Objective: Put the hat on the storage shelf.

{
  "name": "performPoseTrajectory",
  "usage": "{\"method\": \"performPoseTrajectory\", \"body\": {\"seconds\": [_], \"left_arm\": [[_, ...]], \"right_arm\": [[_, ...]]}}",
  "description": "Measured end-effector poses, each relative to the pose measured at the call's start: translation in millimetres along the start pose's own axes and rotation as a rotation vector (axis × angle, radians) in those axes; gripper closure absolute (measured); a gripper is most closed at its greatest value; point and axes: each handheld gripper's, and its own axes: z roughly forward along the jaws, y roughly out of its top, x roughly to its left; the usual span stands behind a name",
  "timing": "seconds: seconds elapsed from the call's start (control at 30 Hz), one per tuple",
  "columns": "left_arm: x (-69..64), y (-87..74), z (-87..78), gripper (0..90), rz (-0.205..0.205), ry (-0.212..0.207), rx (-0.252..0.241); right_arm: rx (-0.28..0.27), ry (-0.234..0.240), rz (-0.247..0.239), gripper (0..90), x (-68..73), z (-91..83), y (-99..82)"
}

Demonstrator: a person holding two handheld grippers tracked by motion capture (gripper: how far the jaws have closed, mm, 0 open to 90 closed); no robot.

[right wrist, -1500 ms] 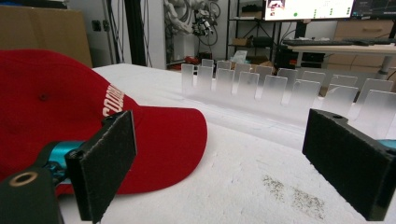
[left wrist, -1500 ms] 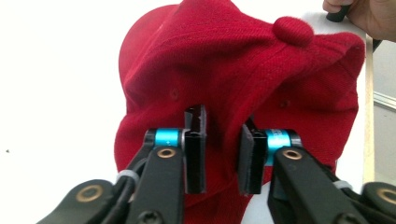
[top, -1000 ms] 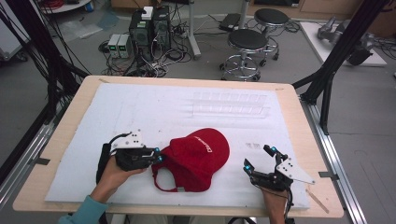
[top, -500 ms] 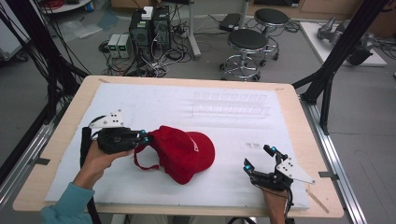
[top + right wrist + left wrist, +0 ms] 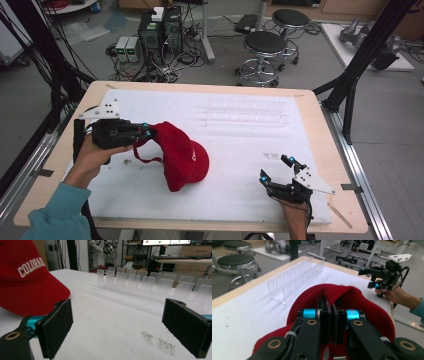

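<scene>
Red cap (image 5: 180, 155) is partly lifted: the left hand-held gripper (image 5: 146, 131) pinches its back edge tight and holds that end up, while the brim rests on the white counter (image 5: 240, 150). Right hand-held gripper (image 5: 276, 172) waits wide open, holding nothing. Lifting looks half done.
</scene>
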Motion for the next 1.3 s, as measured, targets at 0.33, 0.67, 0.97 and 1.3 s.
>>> {"method": "performPoseTrajectory", "body": {"seconds": [0.33, 0.67, 0.97, 1.3], "left_arm": [[-2.6, 13.9, -6.6, 86.9, 0.018, 0.002, -0.015], [-7.4, 23.6, -5.8, 86.9, 0.032, -0.005, -0.022], [-11.7, 28.6, 2.6, 86.9, 0.036, -0.009, -0.006], [-12.9, 32.2, 6.0, 86.9, 0.038, -0.014, 0.007]], "right_arm": [[0.0, 0.016, -0.009, 8.7, 4.6, 3.2, 4.4], [-0.045, 0.075, 0.003, 8.7, 18.2, 8.8, 21.7], [-0.061, 0.215, -0.041, 8.7, 49.5, 31.4, 63.2], [0.037, 0.395, -0.069, 8.8, 75.3, 66.9, 100.9]]}}
